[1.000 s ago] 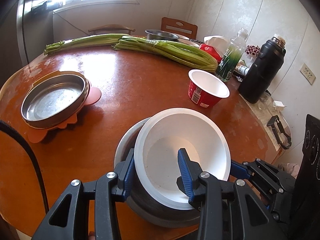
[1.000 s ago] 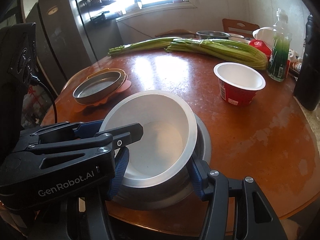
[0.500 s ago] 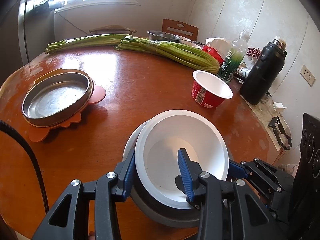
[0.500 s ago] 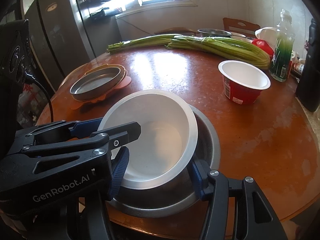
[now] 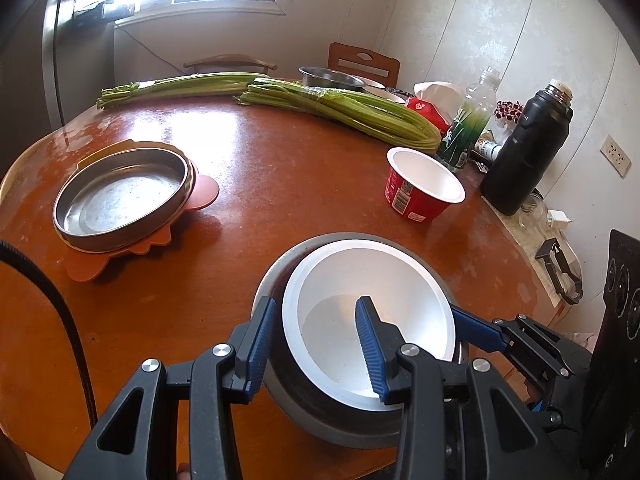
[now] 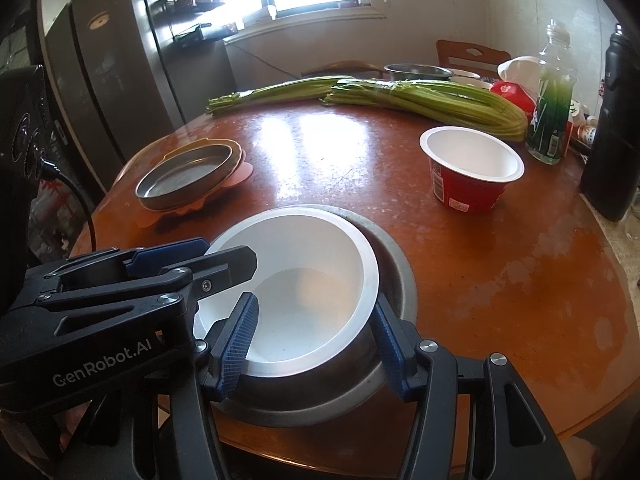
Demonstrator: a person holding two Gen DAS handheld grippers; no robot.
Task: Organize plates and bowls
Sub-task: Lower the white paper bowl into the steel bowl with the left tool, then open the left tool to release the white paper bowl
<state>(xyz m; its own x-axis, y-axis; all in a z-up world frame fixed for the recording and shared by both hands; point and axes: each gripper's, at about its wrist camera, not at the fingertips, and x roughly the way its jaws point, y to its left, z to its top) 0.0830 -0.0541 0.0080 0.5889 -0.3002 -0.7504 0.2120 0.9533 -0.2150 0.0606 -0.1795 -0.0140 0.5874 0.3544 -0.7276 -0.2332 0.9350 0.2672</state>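
Observation:
A white bowl [image 5: 372,312] sits tilted inside a grey metal bowl [image 5: 276,276] at the near table edge; both also show in the right wrist view, the white bowl [image 6: 304,264] and the metal bowl [image 6: 396,264]. My left gripper [image 5: 316,340] straddles the white bowl's left rim, one finger inside, jaws apart. My right gripper [image 6: 316,328] straddles the white bowl's near side, jaws apart. A steel plate [image 5: 120,196] on an orange mat lies at the left. A red cup [image 5: 420,188] stands at the right.
Celery bunches [image 5: 340,108] lie across the far table. A green bottle [image 5: 468,124] and black flask [image 5: 524,152] stand at the right edge. A steel bowl [image 5: 328,76] sits at the back. Chairs and a fridge stand beyond the table [image 5: 280,184].
Both grippers and the white bowl have lowered; the white bowl has sunk deeper into the metal bowl. The jaws look a little wider around the rim.

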